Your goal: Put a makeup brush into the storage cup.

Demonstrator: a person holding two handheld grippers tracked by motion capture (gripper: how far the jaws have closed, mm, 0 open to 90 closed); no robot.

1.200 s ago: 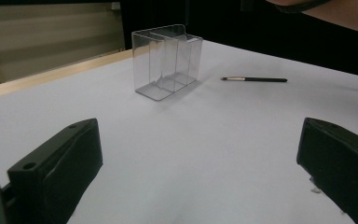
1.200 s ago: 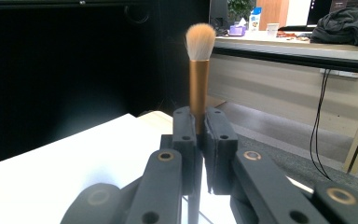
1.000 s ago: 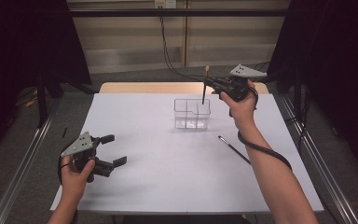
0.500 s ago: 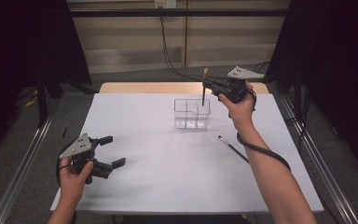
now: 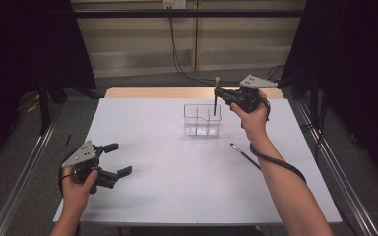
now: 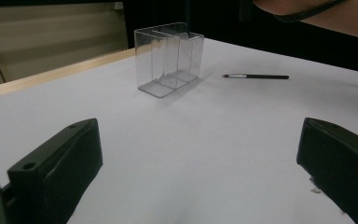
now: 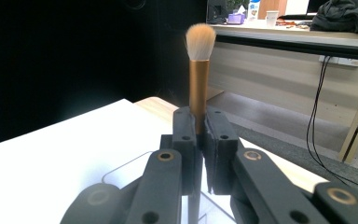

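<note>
A clear plastic organizer box (image 5: 203, 119) (image 6: 169, 57) with compartments stands at the far middle of the white table (image 5: 177, 167). My right gripper (image 5: 218, 94) (image 7: 198, 126) is shut on a makeup brush (image 5: 215, 96) (image 7: 199, 70) with a gold ferrule and tan bristles, held upright, its dark handle reaching down into the box's right rear part. A thin black brush (image 5: 245, 155) (image 6: 256, 76) lies on the table right of the box. My left gripper (image 5: 120, 160) (image 6: 200, 172) is open near the front left, holding nothing.
A wooden strip (image 5: 152, 92) runs along the table's far edge. Metal rails (image 5: 22, 172) flank both sides. Black cables (image 5: 177, 54) hang at the back wall. A desk (image 7: 307, 39) with clutter stands far off in the right gripper view.
The right gripper has lowered the upright brush a little toward the box. The left gripper has stayed in place.
</note>
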